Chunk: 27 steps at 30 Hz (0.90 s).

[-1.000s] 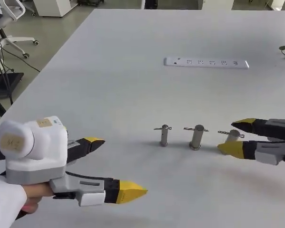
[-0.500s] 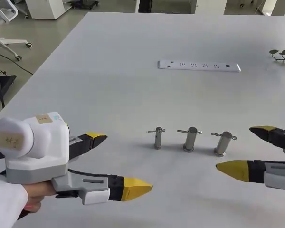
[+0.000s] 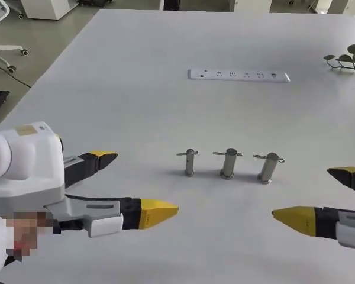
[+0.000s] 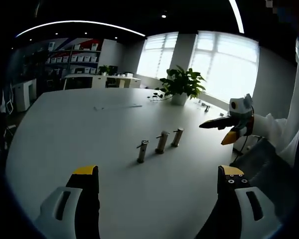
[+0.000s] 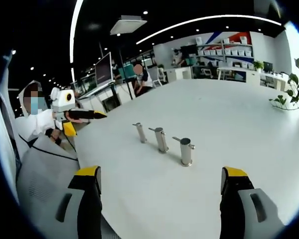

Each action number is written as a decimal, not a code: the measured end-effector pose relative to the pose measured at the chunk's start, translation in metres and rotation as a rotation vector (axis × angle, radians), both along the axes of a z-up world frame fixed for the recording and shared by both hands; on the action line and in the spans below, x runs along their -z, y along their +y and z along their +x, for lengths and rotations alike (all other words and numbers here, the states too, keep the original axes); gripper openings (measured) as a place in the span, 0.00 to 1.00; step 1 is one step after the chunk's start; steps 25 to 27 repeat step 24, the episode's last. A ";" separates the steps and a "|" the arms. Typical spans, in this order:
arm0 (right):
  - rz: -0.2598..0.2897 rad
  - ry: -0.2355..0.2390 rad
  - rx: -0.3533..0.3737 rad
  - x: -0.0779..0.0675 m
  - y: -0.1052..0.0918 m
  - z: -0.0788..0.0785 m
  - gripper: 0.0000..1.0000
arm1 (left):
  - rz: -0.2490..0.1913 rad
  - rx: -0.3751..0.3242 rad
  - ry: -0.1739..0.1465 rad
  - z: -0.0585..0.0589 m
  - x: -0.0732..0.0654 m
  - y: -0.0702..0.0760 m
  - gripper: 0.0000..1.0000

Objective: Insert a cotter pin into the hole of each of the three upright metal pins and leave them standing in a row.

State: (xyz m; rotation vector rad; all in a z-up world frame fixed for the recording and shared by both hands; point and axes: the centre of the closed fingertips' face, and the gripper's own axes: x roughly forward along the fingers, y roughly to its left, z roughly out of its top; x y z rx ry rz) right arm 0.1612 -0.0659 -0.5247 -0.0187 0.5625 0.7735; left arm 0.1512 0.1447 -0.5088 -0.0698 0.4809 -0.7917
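The left hand-held gripper [image 3: 145, 182] and right hand-held gripper [image 3: 302, 192] are hanging wide open and empty, well clear of the three metal pins [image 3: 229, 164] standing in a row on the table [image 3: 165, 89], each carrying its cotter pin [image 3: 227, 154]; any pulling away is calling for slow, wide clearance

The three upright pins [image 3: 229, 164] are smooth, dull silvery metal, each crossed by a thin wire cotter pin [image 3: 218, 153]. The table [image 3: 136, 89] is matt, smooth pale grey. At twelve o'clock from the pins a power strip [image 3: 238, 75] looks white plastic. At eight o'clock the left gripper [image 3: 145, 181] has a matt white-and-grey plastic shell and yellow-tipped black jaws
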 end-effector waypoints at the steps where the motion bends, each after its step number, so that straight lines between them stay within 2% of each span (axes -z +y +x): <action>1: -0.001 0.000 0.001 0.000 0.000 -0.002 0.98 | 0.003 -0.001 0.002 -0.001 0.001 0.000 0.99; 5: 0.005 0.001 0.004 0.000 0.002 -0.008 0.98 | 0.024 -0.001 0.021 -0.008 0.010 -0.001 0.99; 10: 0.020 0.013 0.006 -0.001 0.004 -0.013 0.98 | 0.029 0.006 0.041 -0.013 0.017 -0.003 0.99; 14: 0.016 0.000 0.013 -0.005 0.004 -0.013 0.98 | 0.039 -0.005 0.045 -0.013 0.019 -0.001 0.99; 18: 0.005 -0.009 0.012 -0.007 0.005 -0.013 0.98 | 0.007 -0.025 0.040 -0.012 0.016 -0.001 0.99; 27: 0.002 -0.020 0.012 -0.009 0.009 -0.013 0.97 | 0.033 -0.027 0.039 -0.012 0.023 0.002 0.99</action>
